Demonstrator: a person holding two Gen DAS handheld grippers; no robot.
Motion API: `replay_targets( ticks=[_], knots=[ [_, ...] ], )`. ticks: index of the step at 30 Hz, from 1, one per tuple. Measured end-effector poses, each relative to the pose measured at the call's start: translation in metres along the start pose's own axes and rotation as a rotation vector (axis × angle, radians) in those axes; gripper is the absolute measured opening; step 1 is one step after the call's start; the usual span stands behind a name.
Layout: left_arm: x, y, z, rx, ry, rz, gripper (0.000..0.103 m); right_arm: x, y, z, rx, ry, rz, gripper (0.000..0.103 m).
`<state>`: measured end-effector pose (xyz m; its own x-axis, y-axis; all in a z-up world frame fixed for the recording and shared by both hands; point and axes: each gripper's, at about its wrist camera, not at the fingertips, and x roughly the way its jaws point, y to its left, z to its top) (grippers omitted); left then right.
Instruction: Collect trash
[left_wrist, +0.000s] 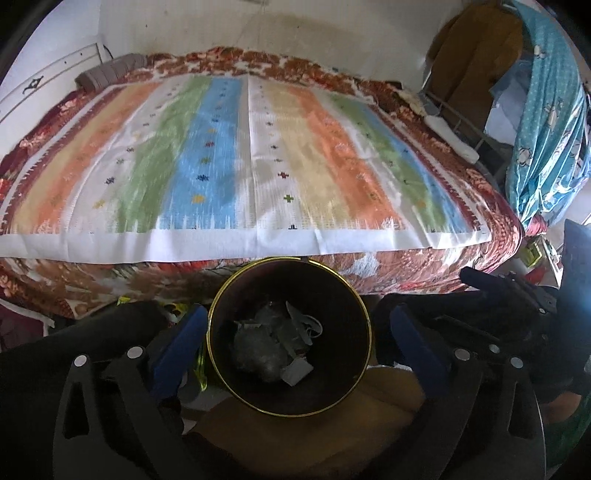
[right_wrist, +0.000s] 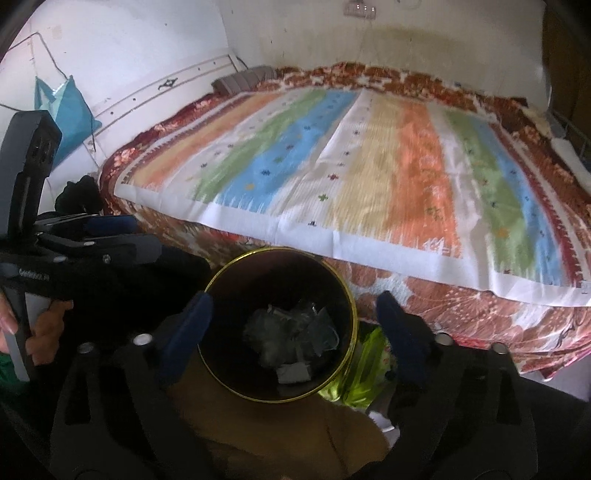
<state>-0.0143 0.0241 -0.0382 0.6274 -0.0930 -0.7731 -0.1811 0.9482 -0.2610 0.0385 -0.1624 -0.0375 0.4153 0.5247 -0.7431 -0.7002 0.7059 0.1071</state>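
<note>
Beside bed (left_wrist: 258, 155), bin (left_wrist: 221, 295) upright, mouth up, trash (left_wrist: 273, 347) inside

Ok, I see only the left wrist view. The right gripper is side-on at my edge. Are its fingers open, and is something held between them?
Observer: The right gripper is open and nothing is held between its fingers. The bin shows between them, with trash at its bottom.
Operator: Is anything beside the bin on its right side?
Observer: Yes, a bright green plastic bag lies close by the rim there.
Operator: And on the wall left of the bed?
Observer: A teal bag hangs there.
</note>
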Motion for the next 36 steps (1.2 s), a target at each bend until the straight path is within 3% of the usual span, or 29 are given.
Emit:
replay_targets(
  ticks=[2, 8, 15, 36],
  knots=[
    [-0.003, 0.000, -0.003, 0.004, -0.021, 0.007, 0.097, -0.006, 0.002, -0.002, -0.010, -0.023, -0.008, 0.094],
    [0.002, -0.001, -0.008, 0.017, 0.010, 0.026, 0.097, -0.008, 0.003, -0.005, -0.008, -0.036, 0.010, 0.094],
    [0.000, -0.008, -0.011, 0.058, -0.013, 0.061, 0.097, -0.006, 0.001, -0.006, 0.012, -0.035, 0.031, 0.094],
    [0.007, -0.001, -0.011, 0.005, 0.009, 0.044, 0.097, -0.004, -0.002, -0.005, 0.039, -0.024, 0.069, 0.094]
  ],
)
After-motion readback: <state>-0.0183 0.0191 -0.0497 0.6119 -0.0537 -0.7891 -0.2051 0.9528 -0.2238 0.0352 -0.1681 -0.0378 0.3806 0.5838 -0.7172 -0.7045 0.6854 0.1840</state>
